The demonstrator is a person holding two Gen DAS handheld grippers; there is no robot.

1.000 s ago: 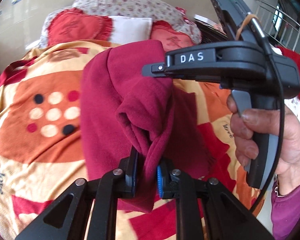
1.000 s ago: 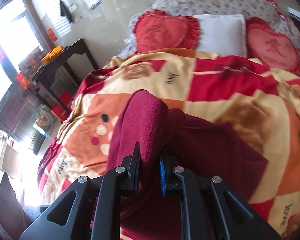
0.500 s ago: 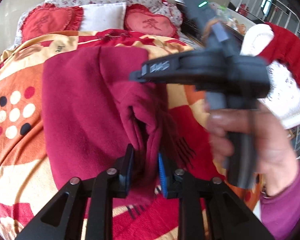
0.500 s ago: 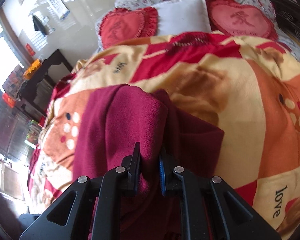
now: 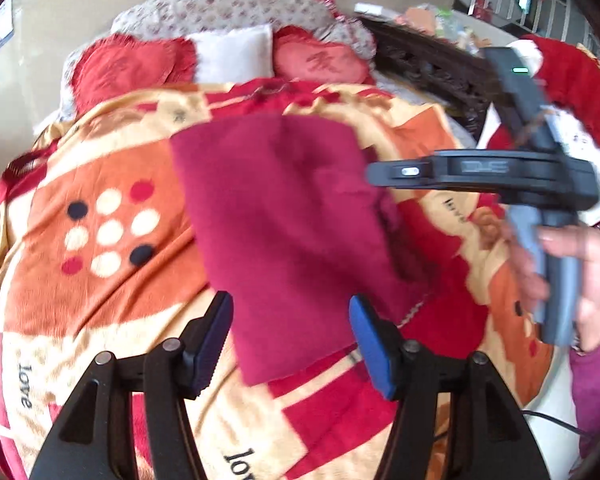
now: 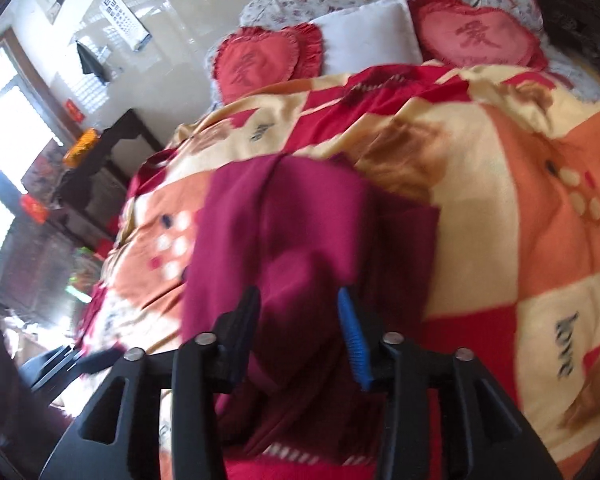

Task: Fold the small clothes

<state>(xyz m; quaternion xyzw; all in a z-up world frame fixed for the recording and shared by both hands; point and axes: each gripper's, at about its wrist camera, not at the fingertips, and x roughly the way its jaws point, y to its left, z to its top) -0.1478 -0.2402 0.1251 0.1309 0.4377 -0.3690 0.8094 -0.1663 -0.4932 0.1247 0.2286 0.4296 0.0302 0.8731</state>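
Observation:
A dark red garment lies folded flat on the patterned blanket, and it also shows in the right wrist view. My left gripper is open, its jaws spread either side of the garment's near edge. My right gripper is open too, with a loose fold of the garment between its jaws. In the left wrist view the right gripper's body is held by a hand at the garment's right side.
Two red heart cushions and a white pillow lie at the head of the bed. A dark side table stands left of the bed. A red and white garment lies at the right, by a railing.
Both grippers have opened and let go of the dark red garment. It has dropped from a held-up bunch to lie flat on the blanket. The right gripper has moved to the right.

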